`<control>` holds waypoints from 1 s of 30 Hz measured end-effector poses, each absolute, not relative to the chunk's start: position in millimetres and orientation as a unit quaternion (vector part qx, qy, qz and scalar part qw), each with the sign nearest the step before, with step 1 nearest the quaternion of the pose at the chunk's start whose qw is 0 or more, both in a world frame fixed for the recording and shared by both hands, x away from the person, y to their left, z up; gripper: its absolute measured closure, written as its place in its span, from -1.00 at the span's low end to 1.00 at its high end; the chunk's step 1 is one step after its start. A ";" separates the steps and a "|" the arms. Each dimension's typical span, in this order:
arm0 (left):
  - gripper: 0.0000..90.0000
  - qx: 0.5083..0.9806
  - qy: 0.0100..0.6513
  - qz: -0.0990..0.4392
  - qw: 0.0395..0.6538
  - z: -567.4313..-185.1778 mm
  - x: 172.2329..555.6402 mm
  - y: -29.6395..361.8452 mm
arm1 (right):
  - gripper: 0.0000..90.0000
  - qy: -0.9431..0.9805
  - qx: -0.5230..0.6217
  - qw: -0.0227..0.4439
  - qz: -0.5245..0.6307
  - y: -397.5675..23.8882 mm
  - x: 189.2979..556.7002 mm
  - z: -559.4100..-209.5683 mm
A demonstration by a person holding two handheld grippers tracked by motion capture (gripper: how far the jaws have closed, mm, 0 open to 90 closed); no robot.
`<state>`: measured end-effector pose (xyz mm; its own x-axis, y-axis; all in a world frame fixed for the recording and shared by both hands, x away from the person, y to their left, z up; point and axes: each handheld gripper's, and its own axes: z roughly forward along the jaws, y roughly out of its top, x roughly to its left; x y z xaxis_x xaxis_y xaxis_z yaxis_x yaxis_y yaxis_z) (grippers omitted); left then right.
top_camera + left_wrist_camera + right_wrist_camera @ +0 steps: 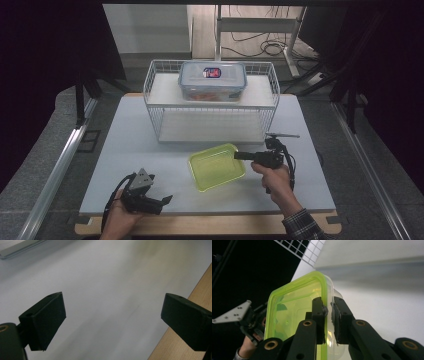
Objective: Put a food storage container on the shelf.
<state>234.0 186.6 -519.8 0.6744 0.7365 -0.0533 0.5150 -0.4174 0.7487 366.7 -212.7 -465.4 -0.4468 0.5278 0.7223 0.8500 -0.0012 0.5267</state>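
Observation:
A yellow-green plastic container sits tilted over the white tabletop, in front of the wire rack. My right gripper is shut on its right rim; in the right gripper view the two pads pinch the thin wall of the green container between them, right gripper. My left gripper rests near the table's front left edge in a hand, jaws open. The left gripper holds nothing between its wide-apart pads, only bare tabletop beyond.
A white wire rack with two shelves stands at the back middle. On its top shelf sits a clear lidded box with a blue rim. The wooden table edge runs along the front.

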 end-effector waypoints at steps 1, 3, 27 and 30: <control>-0.88 0.830 0.377 0.143 0.386 -519.9 234.0 186.5 | 0.79 -0.687 -0.500 0.161 -0.502 -213.3 367.1 -462.4; -0.88 0.830 0.377 0.143 0.386 -520.1 233.9 186.1 | 0.79 -0.683 -0.499 0.162 -0.507 -214.0 367.9 -456.4; -0.88 0.829 0.378 0.143 0.386 -520.4 234.9 187.7 | 0.79 -0.656 -0.488 0.137 -0.559 -221.5 385.2 -363.3; -0.88 0.829 0.378 0.143 0.387 -520.4 235.0 188.0 | 0.79 -0.653 -0.489 0.132 -0.563 -222.3 388.0 -351.6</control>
